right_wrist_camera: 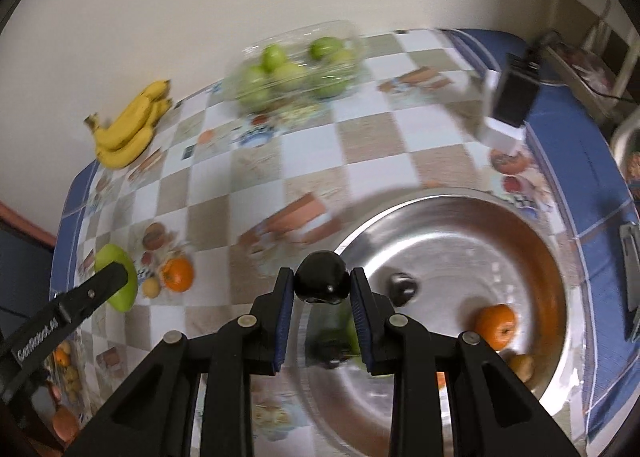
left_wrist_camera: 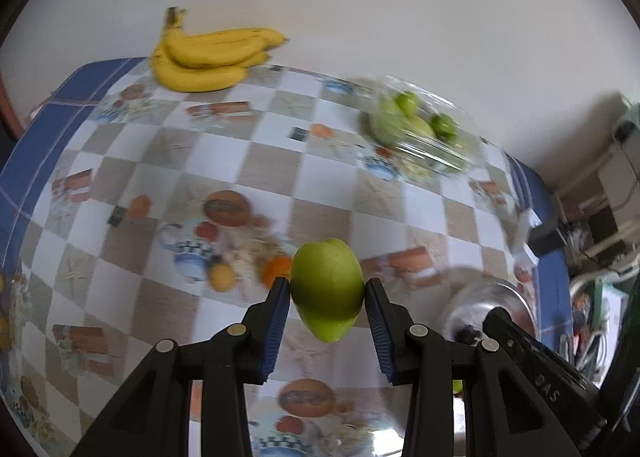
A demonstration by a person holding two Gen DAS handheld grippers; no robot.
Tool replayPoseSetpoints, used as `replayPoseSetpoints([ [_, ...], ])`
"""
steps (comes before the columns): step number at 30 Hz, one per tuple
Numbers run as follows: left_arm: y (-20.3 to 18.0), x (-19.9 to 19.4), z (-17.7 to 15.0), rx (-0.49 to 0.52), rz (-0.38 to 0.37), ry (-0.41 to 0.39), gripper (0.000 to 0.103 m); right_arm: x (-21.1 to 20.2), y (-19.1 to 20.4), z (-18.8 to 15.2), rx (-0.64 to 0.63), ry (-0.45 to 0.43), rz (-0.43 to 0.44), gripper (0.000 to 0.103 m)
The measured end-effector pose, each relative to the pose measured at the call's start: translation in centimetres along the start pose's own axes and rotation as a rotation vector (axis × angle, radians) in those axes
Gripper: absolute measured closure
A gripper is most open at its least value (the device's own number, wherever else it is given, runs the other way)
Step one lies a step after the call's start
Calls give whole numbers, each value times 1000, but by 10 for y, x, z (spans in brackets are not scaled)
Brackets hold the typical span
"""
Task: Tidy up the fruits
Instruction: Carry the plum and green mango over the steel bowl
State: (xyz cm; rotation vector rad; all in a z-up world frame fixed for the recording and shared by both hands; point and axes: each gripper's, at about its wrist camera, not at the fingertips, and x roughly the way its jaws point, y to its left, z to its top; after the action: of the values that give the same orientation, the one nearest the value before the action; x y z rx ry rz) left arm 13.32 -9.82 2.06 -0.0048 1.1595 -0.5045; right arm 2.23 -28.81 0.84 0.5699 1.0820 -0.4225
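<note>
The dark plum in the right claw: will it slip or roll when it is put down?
The dark plum looks glossy and smooth, so it may slip between the pads. It is round, so it will probably roll once released, much as another plum lies loose in the steel bowl.

The bananas lie at the far left corner of the table, against the wall. The clear container with fruit in it sits along the far edge, to their right. The metal bowl stands near the right edge with an orange in it, and a box sits behind it at the far right corner.
</note>
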Motion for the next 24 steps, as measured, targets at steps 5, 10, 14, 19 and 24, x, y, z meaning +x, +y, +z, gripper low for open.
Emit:
replayPoseSetpoints([
  [5, -33, -1, -6, 54, -26, 1, 62, -4, -33, 3, 64, -4, -10, 74],
  [10, -64, -1, -14, 104, -76, 14, 62, -10, -66, 4, 127, -13, -19, 74],
  [14, -93, 2, -24, 165, -90, 31, 62, -15, -91, 4, 176, -21, -40, 74],
  [19, -132, 13, -41, 260, -97, 58, 62, -21, -115, 4, 209, -32, -74, 74],
  [24, -153, 31, -53, 344, -86, 74, 61, -19, -126, 3, 219, -26, -73, 73],
])
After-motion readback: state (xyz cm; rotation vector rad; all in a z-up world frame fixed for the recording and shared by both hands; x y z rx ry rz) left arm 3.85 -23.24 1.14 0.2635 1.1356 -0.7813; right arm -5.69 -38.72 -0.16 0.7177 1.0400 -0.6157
